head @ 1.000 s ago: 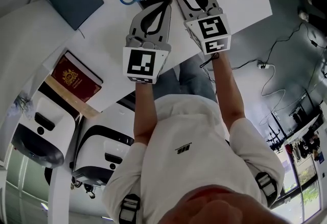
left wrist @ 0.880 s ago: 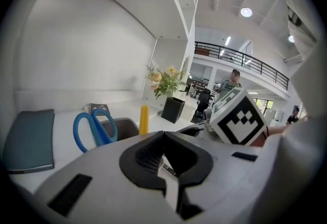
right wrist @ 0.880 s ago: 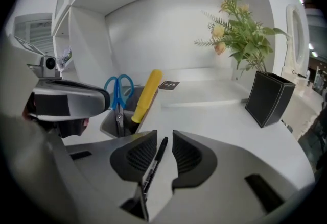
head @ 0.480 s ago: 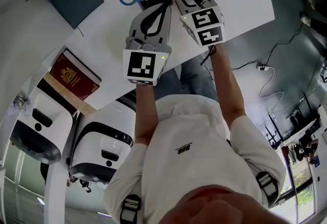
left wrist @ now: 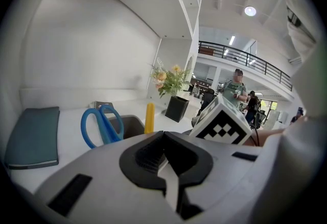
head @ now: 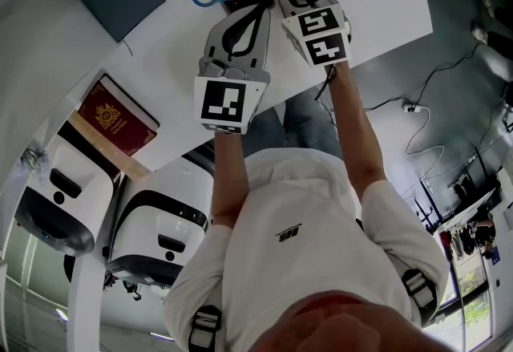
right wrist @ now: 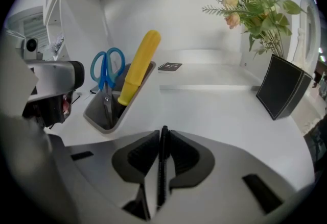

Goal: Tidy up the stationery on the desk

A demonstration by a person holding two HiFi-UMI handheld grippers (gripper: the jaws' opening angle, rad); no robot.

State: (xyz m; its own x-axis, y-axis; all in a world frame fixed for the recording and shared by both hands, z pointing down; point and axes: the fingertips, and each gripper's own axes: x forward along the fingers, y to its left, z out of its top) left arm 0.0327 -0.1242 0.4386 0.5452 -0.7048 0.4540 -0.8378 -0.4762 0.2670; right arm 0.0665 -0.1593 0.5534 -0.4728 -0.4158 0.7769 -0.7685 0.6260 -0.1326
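Both grippers are found closed: left gripper (left wrist: 164, 139) empty, right gripper (right wrist: 162, 133) clamped on a thin black stick (right wrist: 161, 167). Scissors (right wrist: 106, 72) and yellow marker (right wrist: 138, 67) are held in the holder (right wrist: 97, 116) ahead.

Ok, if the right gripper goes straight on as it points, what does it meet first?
Probably bare desk: the right gripper, shut on a thin black pen, aims just right of the grey holder; depth is unclear.

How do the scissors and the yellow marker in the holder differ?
The scissors have blue loop handles, while the yellow marker is a plain thick stick. The scissors lean toward one end of the holder and the marker leans toward the other. Both stand in that same grey holder.
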